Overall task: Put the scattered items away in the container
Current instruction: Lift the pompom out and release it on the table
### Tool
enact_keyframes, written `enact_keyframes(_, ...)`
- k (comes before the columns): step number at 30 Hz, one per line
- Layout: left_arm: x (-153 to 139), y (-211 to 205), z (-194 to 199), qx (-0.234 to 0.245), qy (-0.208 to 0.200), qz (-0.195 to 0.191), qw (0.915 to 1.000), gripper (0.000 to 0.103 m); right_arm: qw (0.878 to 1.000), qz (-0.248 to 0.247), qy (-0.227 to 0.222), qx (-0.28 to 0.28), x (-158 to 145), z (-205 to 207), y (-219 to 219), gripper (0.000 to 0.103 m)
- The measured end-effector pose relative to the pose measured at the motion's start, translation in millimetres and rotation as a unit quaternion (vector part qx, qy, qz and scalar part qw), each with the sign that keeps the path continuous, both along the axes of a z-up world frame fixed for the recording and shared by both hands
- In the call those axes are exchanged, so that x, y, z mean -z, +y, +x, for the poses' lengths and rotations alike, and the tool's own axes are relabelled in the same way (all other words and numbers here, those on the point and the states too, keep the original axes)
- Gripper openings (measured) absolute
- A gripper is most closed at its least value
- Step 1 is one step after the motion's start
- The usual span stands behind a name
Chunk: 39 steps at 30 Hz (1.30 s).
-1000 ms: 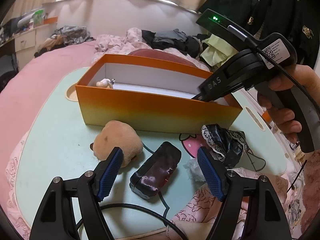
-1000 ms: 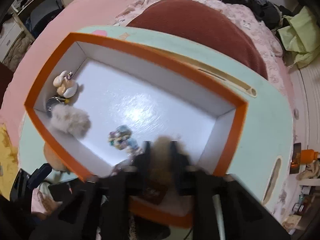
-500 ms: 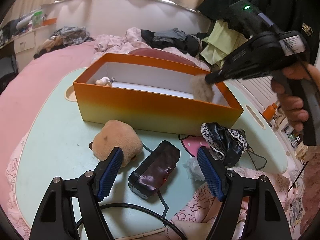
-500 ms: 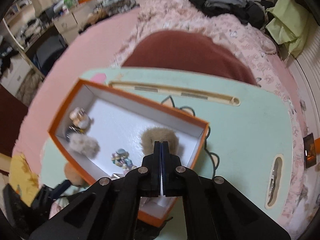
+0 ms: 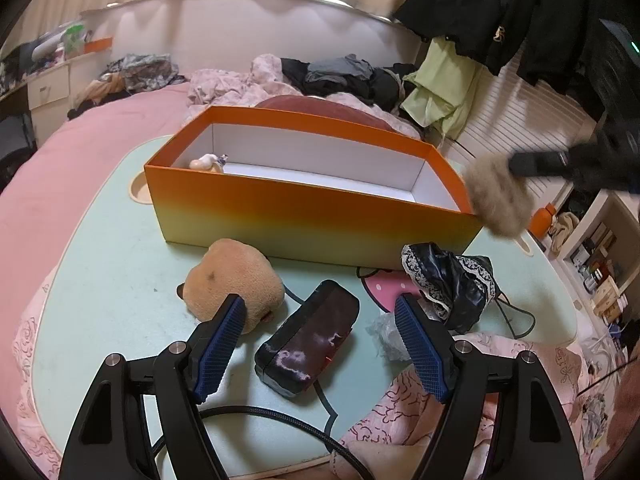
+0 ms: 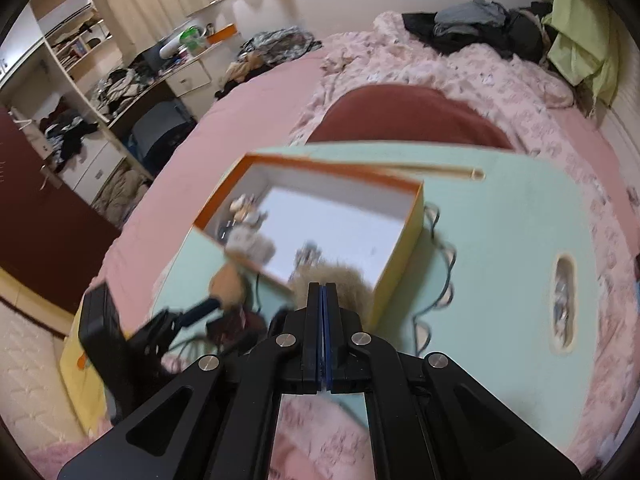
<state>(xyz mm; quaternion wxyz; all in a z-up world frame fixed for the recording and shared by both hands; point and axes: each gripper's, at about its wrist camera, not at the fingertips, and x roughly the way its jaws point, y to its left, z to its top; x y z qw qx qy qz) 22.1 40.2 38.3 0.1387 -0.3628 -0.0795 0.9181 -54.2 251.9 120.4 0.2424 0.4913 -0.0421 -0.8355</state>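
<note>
The left gripper [image 5: 320,336] hangs wide apart over the dark case [image 5: 308,344], the tan plush [image 5: 232,284] at its ten o'clock, while beyond, at two o'clock past the orange box [image 5: 312,216], the right gripper [image 6: 322,296] pinches a grey-brown fluffy pom-pom [image 5: 500,200].

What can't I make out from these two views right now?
- Right gripper: motion-blurred in the left wrist view, so the hold on the fluffy pom-pom looks clamped but its exact grip point is unclear.
- Box contents: the orange box near wall hides its floor in the left wrist view; blurred in the right wrist view.
- Left gripper: open, empty; blurred in the right wrist view.
</note>
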Motion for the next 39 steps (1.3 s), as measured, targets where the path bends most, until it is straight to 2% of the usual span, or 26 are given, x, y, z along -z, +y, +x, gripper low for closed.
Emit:
enact_keyframes(3,0,-1,0,-0.001,0.001,0.003,1.0000,0.077,1.000,-0.007,-0.023,-0.010,17,9,-2,0.001)
enact_keyframes(6,0,-2,1,-0.002,0.001,0.008,1.0000,0.077,0.999,0.016,-0.025,-0.015,31,14,-7,0.001)
enact_keyframes(8,0,-3,1,-0.004,0.000,0.011,0.9999,0.077,0.999,0.023,-0.034,-0.016,42,14,-9,0.010)
enact_keyframes(10,0,-2,0,-0.004,-0.001,0.010,0.9999,0.077,0.998,0.028,-0.050,-0.013,53,14,-5,0.030)
enact_keyframes(13,-1,-1,-1,-0.004,-0.001,0.007,1.0000,0.077,0.998,0.020,-0.055,-0.004,64,15,0,0.033)
enact_keyframes(17,-2,-1,-2,-0.004,0.000,0.011,0.9999,0.077,0.999,0.003,-0.039,0.004,58,20,8,0.033)
enact_keyframes(23,-10,-17,-4,-0.018,0.009,0.048,0.9987,0.077,0.998,-0.012,0.052,0.044,32,38,19,0.033)
enact_keyframes(26,-22,-24,-5,-0.033,0.025,0.045,0.9981,0.077,0.996,-0.013,0.076,0.055,28,43,18,0.033)
enact_keyframes(30,-48,-29,-25,-0.031,0.034,0.020,0.9987,0.075,0.996,-0.030,0.071,0.048,35,45,14,0.033)
enact_keyframes(32,-63,-31,-45,-0.026,0.032,-0.003,0.9992,0.066,0.997,-0.035,0.059,0.042,43,44,11,0.033)
enact_keyframes(36,-78,-33,-97,-0.011,-0.027,-0.039,0.9988,0.032,0.997,-0.046,0.039,0.040,54,42,11,0.033)
enact_keyframes(39,-72,-31,-132,-0.015,-0.079,-0.077,0.9938,0.023,0.997,-0.054,0.036,0.039,56,45,14,0.033)
